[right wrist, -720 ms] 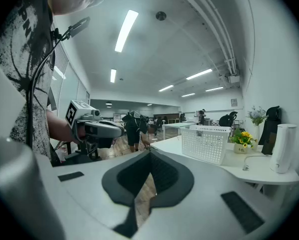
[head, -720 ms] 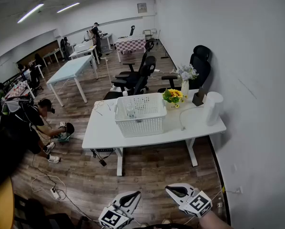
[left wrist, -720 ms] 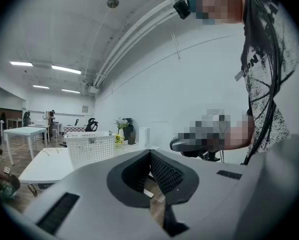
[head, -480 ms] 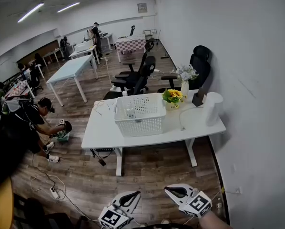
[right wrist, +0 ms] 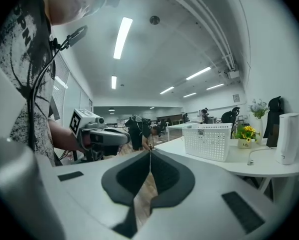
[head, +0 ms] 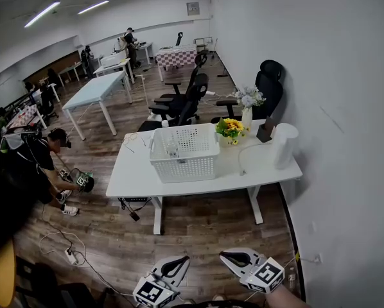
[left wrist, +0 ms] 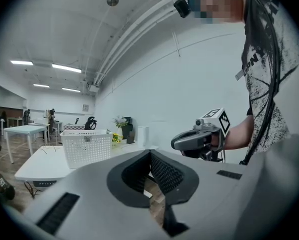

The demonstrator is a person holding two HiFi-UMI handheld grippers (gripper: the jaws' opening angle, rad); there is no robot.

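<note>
Both grippers hang low at the bottom of the head view, over the wooden floor and well short of the white table (head: pixel 140 172). My left gripper (head: pixel 179 262) is shut with nothing between its jaws; in the left gripper view (left wrist: pixel 149 152) its tips meet. My right gripper (head: pixel 228 256) is also shut and empty, and its tips touch in the right gripper view (right wrist: pixel 150 152). They point toward each other, a short gap apart. A white mesh basket (head: pixel 182 149) stands on the table, with a small clear item inside.
On the table's right end are a pot of yellow flowers (head: pixel 230 128), a vase of pale flowers (head: pixel 246 104), a dark box (head: pixel 265 132) and a white cylinder (head: pixel 283 145). Black office chairs (head: pixel 182 101) stand behind. A person (head: pixel 41 162) crouches at left; cables (head: pixel 67 252) lie on the floor.
The view has shifted a little, so table and basket sit slightly left and higher. The crouching person has moved. Both grippers stay shut, low and close together.
</note>
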